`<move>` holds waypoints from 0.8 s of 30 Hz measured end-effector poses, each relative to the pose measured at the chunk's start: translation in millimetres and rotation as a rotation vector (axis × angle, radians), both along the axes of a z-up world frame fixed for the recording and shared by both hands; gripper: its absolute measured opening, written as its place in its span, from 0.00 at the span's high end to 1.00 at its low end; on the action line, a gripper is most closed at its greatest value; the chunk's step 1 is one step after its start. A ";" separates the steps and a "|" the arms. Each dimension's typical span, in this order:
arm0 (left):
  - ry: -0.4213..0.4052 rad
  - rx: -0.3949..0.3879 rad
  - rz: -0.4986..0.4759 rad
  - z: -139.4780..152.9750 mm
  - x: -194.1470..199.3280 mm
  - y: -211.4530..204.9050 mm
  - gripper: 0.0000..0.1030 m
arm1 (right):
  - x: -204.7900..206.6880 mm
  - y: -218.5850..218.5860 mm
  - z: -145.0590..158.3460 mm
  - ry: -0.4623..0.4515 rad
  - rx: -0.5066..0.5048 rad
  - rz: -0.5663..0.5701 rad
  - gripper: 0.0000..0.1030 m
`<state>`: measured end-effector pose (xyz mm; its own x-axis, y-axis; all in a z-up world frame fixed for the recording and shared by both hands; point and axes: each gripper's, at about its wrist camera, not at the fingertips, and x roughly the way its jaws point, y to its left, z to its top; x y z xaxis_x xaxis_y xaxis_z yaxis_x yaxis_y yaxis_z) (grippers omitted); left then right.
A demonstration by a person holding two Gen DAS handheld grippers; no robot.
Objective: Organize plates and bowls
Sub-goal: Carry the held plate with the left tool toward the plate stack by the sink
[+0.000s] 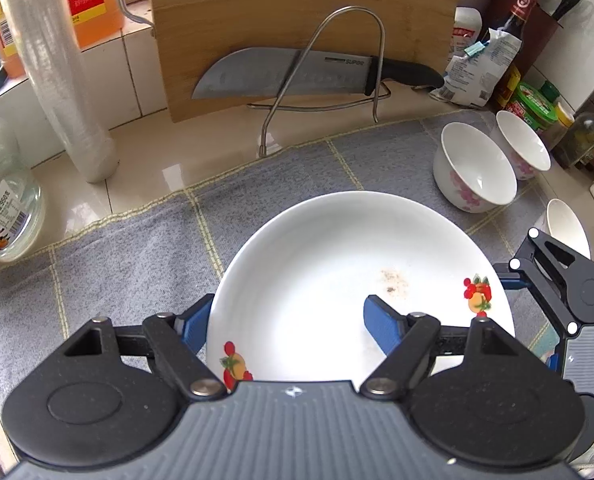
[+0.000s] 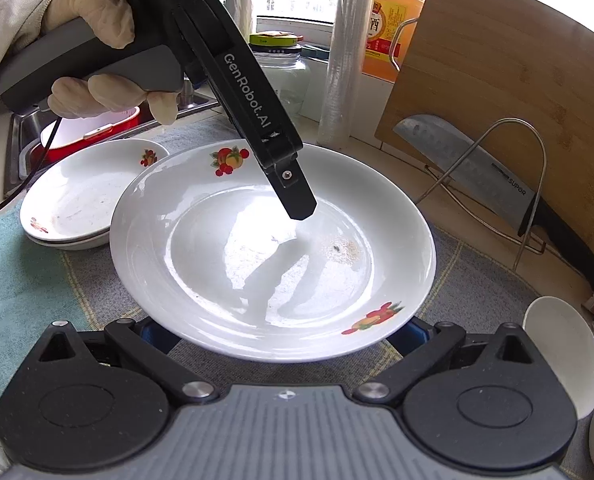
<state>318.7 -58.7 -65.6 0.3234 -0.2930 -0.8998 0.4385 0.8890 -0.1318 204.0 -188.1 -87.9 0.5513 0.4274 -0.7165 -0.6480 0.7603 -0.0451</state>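
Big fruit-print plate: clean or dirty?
Dirty. The fruit-print plate is empty of food but has a small brownish speckled smudge right of centre, seen in both wrist views.

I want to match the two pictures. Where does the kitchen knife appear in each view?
Left wrist view: the kitchen knife lies level at top centre, blade leftward, on a wire stand against the cutting board.
Right wrist view: the knife is at right, slanting down to the right.
Shared landmark: the cutting board.
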 end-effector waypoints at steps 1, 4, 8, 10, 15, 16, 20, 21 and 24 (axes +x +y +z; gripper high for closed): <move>-0.002 0.000 0.007 1.4 -1.7 2.1 0.25 | -0.2 0.9 0.8 -0.001 0.001 0.007 0.00; -0.009 0.000 0.030 5.2 -7.0 10.2 0.25 | -0.1 5.7 3.0 -0.003 0.002 0.031 0.00; -0.010 -0.003 0.068 8.9 -13.8 23.9 0.25 | -2.2 15.6 6.2 -0.010 0.001 0.069 0.00; -0.011 -0.003 0.084 10.2 -17.1 30.8 0.25 | -3.0 21.1 7.5 -0.011 0.001 0.088 0.00; -0.014 -0.007 0.122 12.9 -26.6 50.5 0.25 | -6.7 38.2 11.0 -0.016 -0.007 0.129 0.00; -0.016 -0.008 0.129 13.6 -28.6 54.7 0.25 | -7.1 41.2 11.6 -0.018 -0.007 0.135 0.00; -0.022 -0.010 0.154 15.5 -36.6 71.2 0.25 | -9.0 56.9 12.5 -0.012 -0.001 0.158 0.00; -0.022 -0.012 0.161 15.6 -38.6 75.2 0.25 | -9.4 60.6 12.5 -0.008 0.000 0.163 0.00; -0.022 -0.014 0.179 15.5 -46.0 88.9 0.25 | -11.9 72.4 12.1 -0.001 0.000 0.180 0.00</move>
